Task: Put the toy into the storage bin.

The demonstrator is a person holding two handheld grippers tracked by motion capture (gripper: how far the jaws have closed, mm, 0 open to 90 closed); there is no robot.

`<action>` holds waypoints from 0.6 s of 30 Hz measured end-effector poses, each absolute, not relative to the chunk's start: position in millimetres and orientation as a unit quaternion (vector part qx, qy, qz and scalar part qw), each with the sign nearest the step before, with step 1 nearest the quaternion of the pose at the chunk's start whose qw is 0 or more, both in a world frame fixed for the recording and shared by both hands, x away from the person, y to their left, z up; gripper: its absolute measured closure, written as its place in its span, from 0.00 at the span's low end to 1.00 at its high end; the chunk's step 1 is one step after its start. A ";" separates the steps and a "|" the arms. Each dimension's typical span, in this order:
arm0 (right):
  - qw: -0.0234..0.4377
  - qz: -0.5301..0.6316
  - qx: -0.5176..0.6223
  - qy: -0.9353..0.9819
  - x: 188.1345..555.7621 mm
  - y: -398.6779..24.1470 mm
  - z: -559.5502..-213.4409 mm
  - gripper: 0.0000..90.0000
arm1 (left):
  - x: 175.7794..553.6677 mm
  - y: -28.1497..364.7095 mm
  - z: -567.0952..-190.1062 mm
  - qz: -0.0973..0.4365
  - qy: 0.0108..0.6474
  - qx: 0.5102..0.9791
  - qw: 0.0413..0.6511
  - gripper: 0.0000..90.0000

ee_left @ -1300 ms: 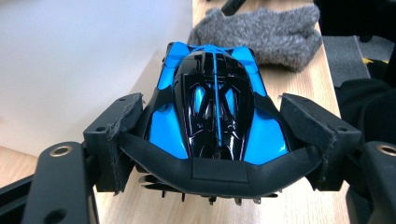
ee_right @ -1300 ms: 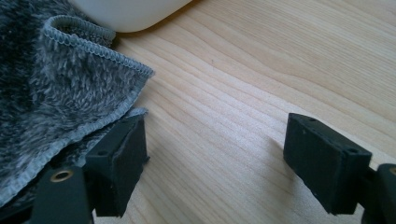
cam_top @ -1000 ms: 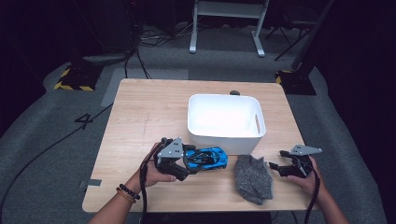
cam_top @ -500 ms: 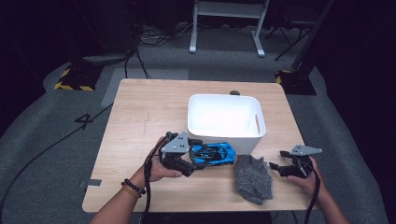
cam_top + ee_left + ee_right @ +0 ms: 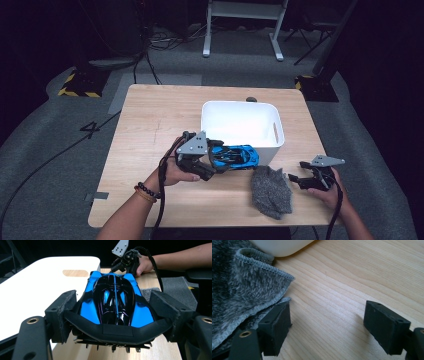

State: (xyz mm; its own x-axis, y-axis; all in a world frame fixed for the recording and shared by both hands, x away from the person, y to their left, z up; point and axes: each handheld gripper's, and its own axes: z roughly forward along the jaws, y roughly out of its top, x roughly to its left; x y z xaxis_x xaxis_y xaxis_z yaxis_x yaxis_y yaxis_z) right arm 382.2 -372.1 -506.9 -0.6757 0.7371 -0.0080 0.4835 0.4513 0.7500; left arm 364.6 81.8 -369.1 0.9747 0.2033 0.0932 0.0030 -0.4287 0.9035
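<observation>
Light wood bench (image 5: 150, 125) on grey carpet, dark room, cables and a metal stand leg behind. White bin (image 5: 242, 127) sits mid-bench; grey fuzzy cloth (image 5: 270, 191) lies at the front edge, right of center. Left tool (image 5: 210, 162) is clamped narrow on a blue and black toy car (image 5: 235, 156), held off the bench just in front of the bin's near wall. Right tool (image 5: 296, 180) rests low on the bench with jaws wide apart, nothing gripped, one jaw touching the cloth's edge.

Glossy plastic toy car (image 5: 113, 300), fuzzy grey cloth (image 5: 239, 287), matt wood-grain table (image 5: 352, 282), smooth white bin (image 5: 240, 122).
</observation>
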 end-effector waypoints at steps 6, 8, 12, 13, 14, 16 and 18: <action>0.169 0.375 0.366 0.835 381.8 -372.4 -506.9 0.24 | 369.3 80.9 -364.1 0.097 0.062 0.837 0.535 0.28; 0.169 0.375 0.366 0.835 381.8 -372.3 -506.9 0.24 | 370.3 80.4 -361.5 0.102 0.058 0.837 0.535 0.28; 0.168 0.375 0.366 0.835 381.8 -372.3 -506.9 0.24 | 371.7 78.5 -356.7 0.103 0.055 0.834 0.539 0.28; 0.168 0.375 0.366 0.835 381.8 -372.3 -506.9 0.24 | 372.1 78.2 -355.8 0.104 0.055 0.833 0.540 0.28; 0.169 0.375 0.366 0.835 381.8 -372.3 -506.9 0.24 | 373.2 77.2 -353.4 0.104 0.054 0.831 0.543 0.28; 0.169 0.375 0.366 0.835 381.8 -372.3 -506.9 0.24 | 374.4 76.1 -352.0 0.106 0.054 0.828 0.547 0.28; 0.169 0.375 0.366 0.835 381.8 -372.3 -506.9 0.24 | 376.3 75.1 -350.3 0.107 0.052 0.827 0.549 0.28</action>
State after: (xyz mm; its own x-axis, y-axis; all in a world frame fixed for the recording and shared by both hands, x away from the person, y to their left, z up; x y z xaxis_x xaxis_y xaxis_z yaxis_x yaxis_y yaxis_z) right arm 381.8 -372.3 -506.9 -0.6753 0.7375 -0.0072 0.4846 0.4511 0.7494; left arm 376.3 75.1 -350.3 0.9717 0.2040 0.1190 -0.0305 -0.3914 0.9197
